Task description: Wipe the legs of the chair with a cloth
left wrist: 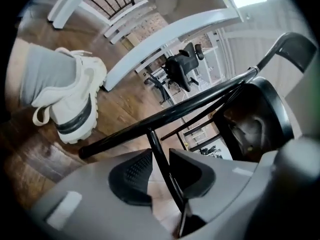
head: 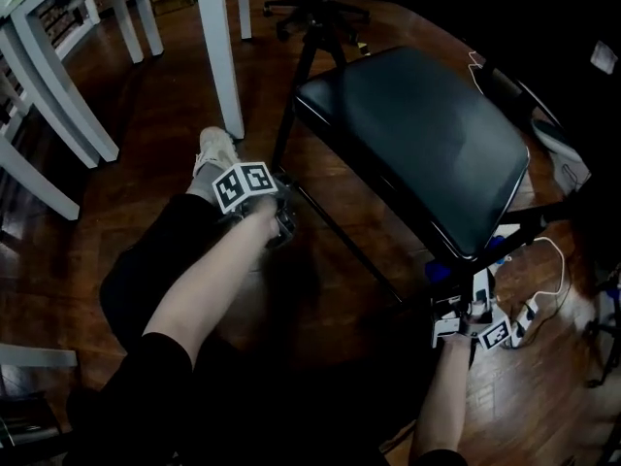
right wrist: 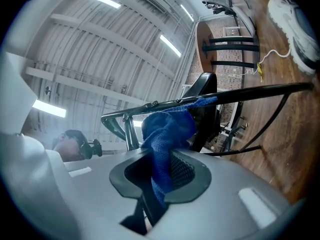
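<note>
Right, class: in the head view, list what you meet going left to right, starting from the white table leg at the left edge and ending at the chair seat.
table leg → shoe → left gripper → chair seat

Both arms reach down, a gripper in each hand.
The left forearm (head: pixel 209 280) stretches forward; the left gripper (left wrist: pixel 161 151) has its jaws narrowly apart astride a thin chair strut (left wrist: pixel 159 162), with a gap showing. The right gripper (right wrist: pixel 163 155) tilts upward, jaws clamped on the blue cloth (right wrist: pixel 165 131).
</note>
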Tool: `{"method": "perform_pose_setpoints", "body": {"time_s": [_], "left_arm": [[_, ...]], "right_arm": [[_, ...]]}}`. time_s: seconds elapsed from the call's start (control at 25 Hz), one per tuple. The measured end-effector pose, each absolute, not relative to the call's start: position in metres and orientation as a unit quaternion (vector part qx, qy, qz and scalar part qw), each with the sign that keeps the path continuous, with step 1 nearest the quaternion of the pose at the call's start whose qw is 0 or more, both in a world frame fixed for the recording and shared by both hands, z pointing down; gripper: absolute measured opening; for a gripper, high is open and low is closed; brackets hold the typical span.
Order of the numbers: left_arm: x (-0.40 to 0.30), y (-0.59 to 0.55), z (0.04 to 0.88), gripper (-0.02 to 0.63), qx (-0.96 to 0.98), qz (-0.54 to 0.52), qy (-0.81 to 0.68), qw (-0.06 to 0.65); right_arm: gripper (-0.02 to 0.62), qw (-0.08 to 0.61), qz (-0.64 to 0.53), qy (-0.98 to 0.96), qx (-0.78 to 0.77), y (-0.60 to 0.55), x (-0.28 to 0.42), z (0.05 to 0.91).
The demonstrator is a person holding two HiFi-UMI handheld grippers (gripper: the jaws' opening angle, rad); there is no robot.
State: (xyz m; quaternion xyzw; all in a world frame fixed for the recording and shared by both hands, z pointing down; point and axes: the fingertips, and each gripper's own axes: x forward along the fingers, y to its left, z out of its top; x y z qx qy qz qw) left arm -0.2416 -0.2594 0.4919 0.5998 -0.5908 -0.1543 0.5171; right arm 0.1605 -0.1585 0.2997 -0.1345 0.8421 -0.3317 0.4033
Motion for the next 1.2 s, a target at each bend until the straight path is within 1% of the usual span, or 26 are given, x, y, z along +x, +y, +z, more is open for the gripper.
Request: {"method": "perform_pose_setpoints", "body": {"time_s": [0.12, 0.28, 0.44, 0.52, 0.68, 0.84, 0.96, 1.0, 1.04, 1.2], "left_arm": [[-0.237, -0.264, 0.493, 0.115, 0.622, -0.138, -0.568, 0.521], [-0.234, -0.266, 0.493, 0.110, 0.625, -0.140, -0.550, 0.536], [-0.234, -0.278, 0.495, 0.109, 0.626, -0.111, -0.553, 0.538], [-0.245, -0.296, 0.495, 0.106, 0.624, -0.105, -0.561, 0.534], [-0.268, -0.340, 0.500, 0.104, 0.614, -0.120, -0.573, 0.529], [-0.262, -0.358, 0.499, 0.106, 0.643, -0.159, -0.536, 0.524], [-0.253, -0.341, 0.489, 0.107, 0.668, -0.177, -0.525, 0.496], [-0.245, -0.329, 0.487, 0.118, 0.677, -0.168, -0.527, 0.486], [-0.236, -0.314, 0.487, 0.143, 0.684, -0.154, -0.529, 0.478], [-0.187, -0.252, 0.492, 0.169, 0.694, -0.123, -0.520, 0.482]], "right_arm": [[0.075, 0.403, -0.331, 0.843, -0.133, -0.157, 0.160, 0.300], [0.075, 0.404, -0.328, 0.845, -0.125, -0.153, 0.154, 0.297], [0.078, 0.404, -0.324, 0.847, -0.121, -0.153, 0.143, 0.293], [0.077, 0.403, -0.323, 0.846, -0.130, -0.159, 0.131, 0.292], [0.074, 0.397, -0.323, 0.840, -0.180, -0.185, 0.103, 0.297], [0.074, 0.399, -0.320, 0.829, -0.226, -0.191, 0.105, 0.301], [0.074, 0.396, -0.313, 0.830, -0.237, -0.189, 0.107, 0.302], [0.074, 0.395, -0.313, 0.831, -0.237, -0.190, 0.107, 0.301], [0.074, 0.394, -0.313, 0.831, -0.236, -0.191, 0.107, 0.302], [0.074, 0.390, -0.315, 0.834, -0.230, -0.192, 0.107, 0.301]]}}
